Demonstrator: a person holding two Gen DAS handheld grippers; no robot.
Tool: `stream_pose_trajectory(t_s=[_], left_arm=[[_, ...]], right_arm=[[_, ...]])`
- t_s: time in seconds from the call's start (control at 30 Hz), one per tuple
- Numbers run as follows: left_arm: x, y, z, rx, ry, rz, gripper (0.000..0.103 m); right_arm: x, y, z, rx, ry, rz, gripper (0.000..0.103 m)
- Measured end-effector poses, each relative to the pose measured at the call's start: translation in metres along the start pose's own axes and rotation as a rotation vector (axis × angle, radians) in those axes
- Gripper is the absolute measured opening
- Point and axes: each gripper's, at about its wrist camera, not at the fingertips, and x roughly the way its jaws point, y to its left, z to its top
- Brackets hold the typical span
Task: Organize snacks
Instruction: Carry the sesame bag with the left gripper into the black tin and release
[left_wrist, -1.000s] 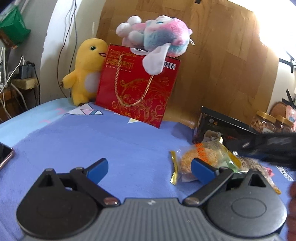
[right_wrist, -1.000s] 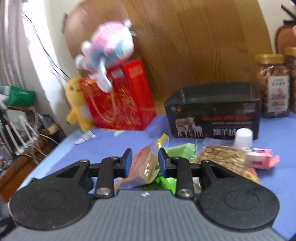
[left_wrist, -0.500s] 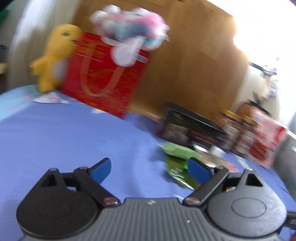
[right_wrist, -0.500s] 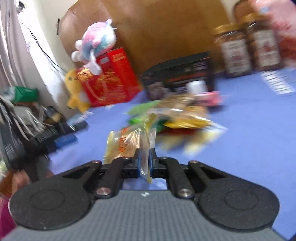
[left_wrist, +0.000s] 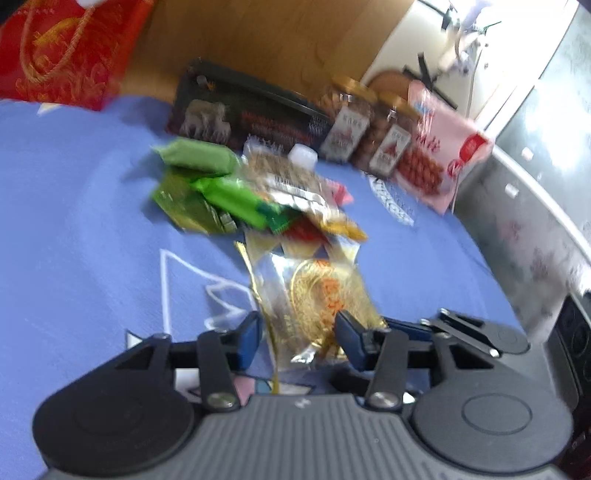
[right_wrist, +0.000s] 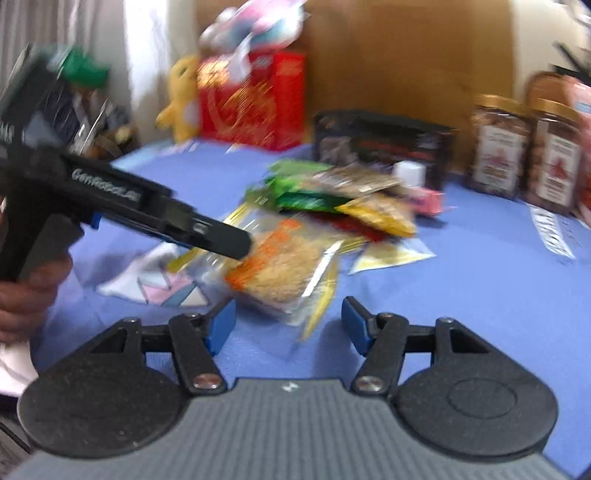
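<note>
STEP: handover of clear crinkly snack packet with orange print (left_wrist: 317, 295) | LEFT gripper (left_wrist: 299, 338): jaws around packet, contact unclear | RIGHT gripper (right_wrist: 288, 325): wide, empty | NEXT: likely close left, place near blue cloth (left_wrist: 74, 221) edge

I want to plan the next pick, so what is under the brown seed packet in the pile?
Under the brown seed packet lie green wrappers, a red wrapper and a yellow packet edge. Anything deeper is covered. Both claws are open.
</note>
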Motion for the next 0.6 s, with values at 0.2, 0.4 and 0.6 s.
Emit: stream_pose_trajectory(t_s=[0.2, 0.4, 0.6], left_arm=[[-0.024, -0.015, 0.029, 0.047, -0.053, 0.001, 0.035], [-0.010, -0.027, 0.114, 0.121, -0.171, 0.028, 0.036], [0.057, 0.004, 0.207, 0.083, -0.202, 0.062, 0.036]], right_arm=[[-0.011, -0.006, 0.028, -0.011, -0.085, 0.031, 0.043], [0.010, -0.039, 0.089, -0.010, -0.225, -0.032, 0.043], [0.080, -0.092, 0.148, 0.011, -0.221, -0.096, 0.043]])
